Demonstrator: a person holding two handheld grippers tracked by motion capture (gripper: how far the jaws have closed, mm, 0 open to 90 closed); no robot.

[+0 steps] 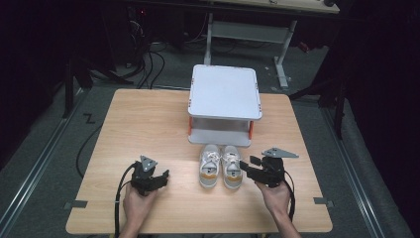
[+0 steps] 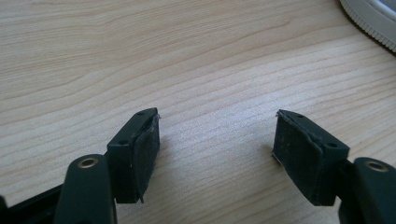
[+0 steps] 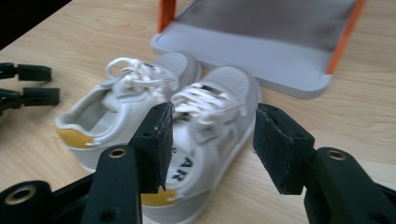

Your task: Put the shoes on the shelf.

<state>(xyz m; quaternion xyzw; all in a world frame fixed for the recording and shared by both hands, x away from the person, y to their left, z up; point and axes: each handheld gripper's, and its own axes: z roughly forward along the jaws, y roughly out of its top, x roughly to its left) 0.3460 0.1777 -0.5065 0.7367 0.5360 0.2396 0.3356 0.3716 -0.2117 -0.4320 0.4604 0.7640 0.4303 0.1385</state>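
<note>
From above, we see the pair of shoes (image 1: pixel 221 165) just left of our right gripper (image 1: pixel 248 165), long axes running away from us, toes toward the shelf rack (image 1: pixel 225 101). Our right gripper view shows white sneakers, yellow heels, beyond wide jaws. Our left gripper (image 2: pixel 217 135) gapes wide over bare table (image 2: pixel 140 56).

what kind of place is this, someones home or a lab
Most likely a lab or recording workspace, not a home. A bare wooden table stands in a dark room, with cables tangled on the floor behind it, and a person works with a hand-held gripper beside a pair of shoes and a small grey rack.
</note>
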